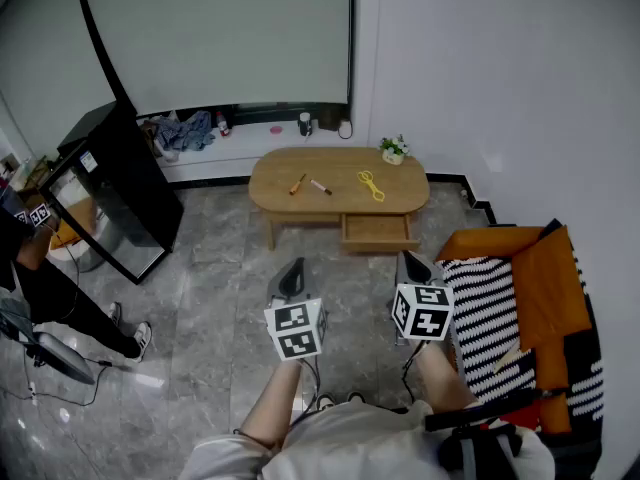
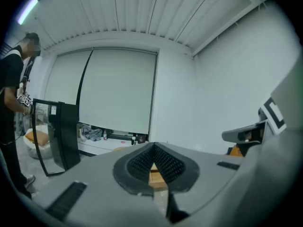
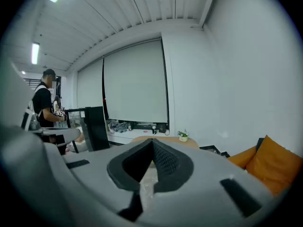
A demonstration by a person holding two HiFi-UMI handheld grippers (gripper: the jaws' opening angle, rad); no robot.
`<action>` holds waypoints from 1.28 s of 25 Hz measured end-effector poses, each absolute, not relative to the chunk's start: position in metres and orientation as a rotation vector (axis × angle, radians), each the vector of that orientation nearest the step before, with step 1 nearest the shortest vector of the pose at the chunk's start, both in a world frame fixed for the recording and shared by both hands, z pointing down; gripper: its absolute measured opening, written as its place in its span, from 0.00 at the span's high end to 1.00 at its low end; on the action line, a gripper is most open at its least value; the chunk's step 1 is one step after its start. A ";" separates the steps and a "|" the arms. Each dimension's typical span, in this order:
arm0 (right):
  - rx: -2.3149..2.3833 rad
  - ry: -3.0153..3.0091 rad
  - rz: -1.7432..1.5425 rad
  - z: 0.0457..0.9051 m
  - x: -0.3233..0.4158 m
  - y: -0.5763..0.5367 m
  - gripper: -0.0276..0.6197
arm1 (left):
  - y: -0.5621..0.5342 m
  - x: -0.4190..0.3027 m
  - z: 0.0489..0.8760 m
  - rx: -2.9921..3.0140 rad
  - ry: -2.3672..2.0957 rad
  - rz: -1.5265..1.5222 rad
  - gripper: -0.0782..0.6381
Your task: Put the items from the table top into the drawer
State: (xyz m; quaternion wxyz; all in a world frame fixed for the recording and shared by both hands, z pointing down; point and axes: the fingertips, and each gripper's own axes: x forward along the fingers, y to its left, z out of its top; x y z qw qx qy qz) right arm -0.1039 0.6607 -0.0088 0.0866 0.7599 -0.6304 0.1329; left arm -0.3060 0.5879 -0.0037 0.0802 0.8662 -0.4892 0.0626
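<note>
A black cabinet (image 1: 120,193) stood at the left; the left gripper (image 1: 292,273) had its jaws together, empty; on the far table (image 1: 268,196) lay an orange tool (image 1: 297,184), a pen (image 1: 320,186) and a yellow item (image 1: 371,184); the drawer (image 1: 376,231) below stood open; the right gripper (image 1: 415,266) was closed and empty, well apart from the table.

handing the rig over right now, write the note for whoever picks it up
Left hand-held gripper: shut, empty.
Right hand-held gripper: shut, empty.
Both are held well short of the table, touching nothing.
On the tabletop: orange-handled tool, pen, yellow item, small potted plant.
Drawer: pulled open under the table, nothing visible inside.
Done: drawer open.
Left: every tabletop item goes into the drawer.
</note>
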 end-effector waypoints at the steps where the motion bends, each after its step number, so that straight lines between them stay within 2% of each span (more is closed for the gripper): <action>1: 2.263 -1.878 0.401 -0.007 -0.104 0.662 0.97 | 0.589 -0.307 -0.002 2.589 -1.465 0.188 0.88; 22: 2.320 -1.806 0.536 0.030 -0.111 0.656 0.97 | 0.577 -0.323 0.025 2.620 -1.378 0.319 0.88; 32: 2.260 -1.818 0.600 0.051 -0.096 0.578 0.97 | 0.499 -0.310 0.049 2.566 -1.410 0.340 0.88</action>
